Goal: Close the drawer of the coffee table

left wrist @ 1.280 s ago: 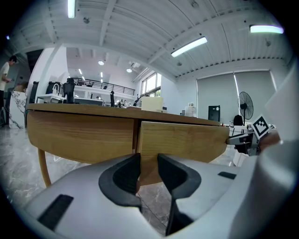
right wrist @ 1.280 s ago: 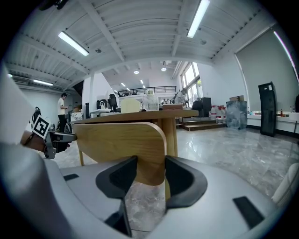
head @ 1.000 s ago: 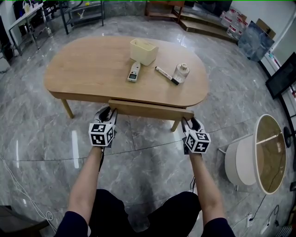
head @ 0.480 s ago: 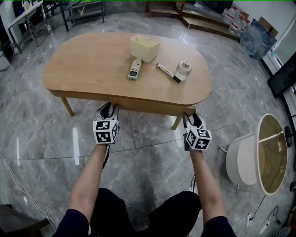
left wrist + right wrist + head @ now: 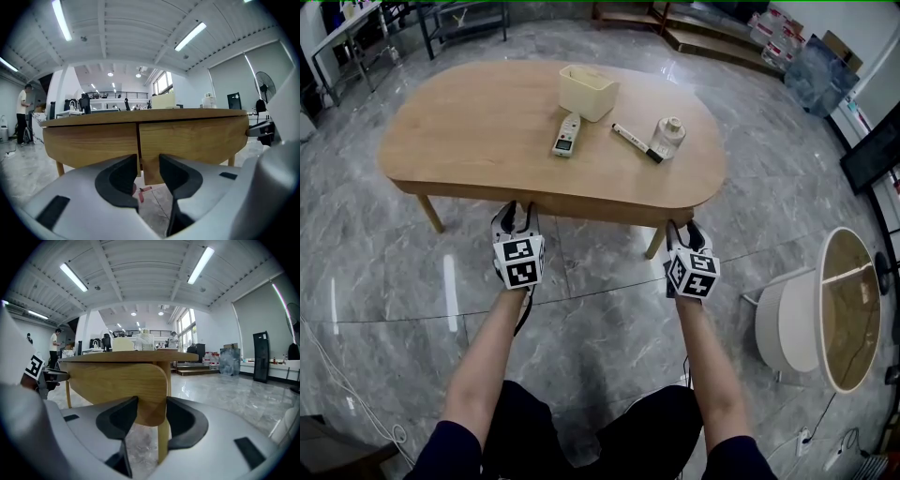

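The oval wooden coffee table [image 5: 478, 131] fills the upper head view. Its drawer front [image 5: 600, 210] sits flush with the apron under the near edge. My left gripper [image 5: 516, 216] is at the drawer front's left end and my right gripper [image 5: 682, 232] at its right end. In the left gripper view the open left gripper [image 5: 149, 171] faces the seam at the left edge of the drawer front [image 5: 192, 140]. In the right gripper view the open right gripper [image 5: 152, 416] stands on either side of the rounded right corner of the drawer front [image 5: 122, 385]. Neither gripper holds anything.
On the tabletop stand a cream box [image 5: 587, 92], a white handheld device [image 5: 566, 137], a marker [image 5: 636, 143] and a white jar [image 5: 669, 137]. A table leg [image 5: 657, 242] is beside my right gripper. A round white side table [image 5: 825, 314] stands at the right. A person [image 5: 22, 112] stands far off.
The drawer, which stuck out toward me a second ago, has slid in flush with the table. Both grippers moved forward with it toward the table edge.
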Tool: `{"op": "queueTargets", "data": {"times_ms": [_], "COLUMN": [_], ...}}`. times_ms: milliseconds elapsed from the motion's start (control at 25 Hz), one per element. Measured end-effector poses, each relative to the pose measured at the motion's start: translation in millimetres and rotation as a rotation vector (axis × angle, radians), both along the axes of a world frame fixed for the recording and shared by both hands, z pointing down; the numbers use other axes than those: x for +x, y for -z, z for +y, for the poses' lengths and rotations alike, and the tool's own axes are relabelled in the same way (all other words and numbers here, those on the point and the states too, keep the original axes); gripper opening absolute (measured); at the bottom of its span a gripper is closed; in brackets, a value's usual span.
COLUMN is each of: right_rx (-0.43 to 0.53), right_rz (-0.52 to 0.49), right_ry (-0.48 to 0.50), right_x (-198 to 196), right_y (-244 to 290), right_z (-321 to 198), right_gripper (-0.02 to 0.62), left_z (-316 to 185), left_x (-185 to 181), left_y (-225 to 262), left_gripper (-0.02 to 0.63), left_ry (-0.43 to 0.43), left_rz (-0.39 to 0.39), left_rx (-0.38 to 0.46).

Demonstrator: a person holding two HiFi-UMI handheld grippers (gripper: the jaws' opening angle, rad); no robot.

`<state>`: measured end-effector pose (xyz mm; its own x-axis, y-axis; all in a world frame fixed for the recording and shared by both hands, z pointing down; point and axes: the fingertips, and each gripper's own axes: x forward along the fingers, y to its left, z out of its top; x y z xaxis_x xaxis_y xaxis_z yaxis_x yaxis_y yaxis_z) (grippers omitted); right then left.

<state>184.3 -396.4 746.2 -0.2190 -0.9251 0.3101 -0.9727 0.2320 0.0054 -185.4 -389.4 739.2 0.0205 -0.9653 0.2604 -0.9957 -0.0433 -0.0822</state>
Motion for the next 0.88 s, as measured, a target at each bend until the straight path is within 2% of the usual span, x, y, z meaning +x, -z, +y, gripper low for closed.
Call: {"op": "queueTargets", "data": {"times_ms": [560,880], "right_rx": [-0.01,-0.004], "right_rz": [-0.007,-0.046], "right_ry": [-0.013,-0.016], "right_x": [1,2], "right_y": [-1,-1], "right_z": [-16,-19], "right_gripper": [0.201,0.201], "left_z": [-16,-18], "left_x": [-1,-3], "left_y": [0,0], "left_gripper": [0.153,0.153], "left_ry": [0.026,0.032], "left_rz": [-0.021,0.024], "left_rx": [-0.012,-0.003]}}
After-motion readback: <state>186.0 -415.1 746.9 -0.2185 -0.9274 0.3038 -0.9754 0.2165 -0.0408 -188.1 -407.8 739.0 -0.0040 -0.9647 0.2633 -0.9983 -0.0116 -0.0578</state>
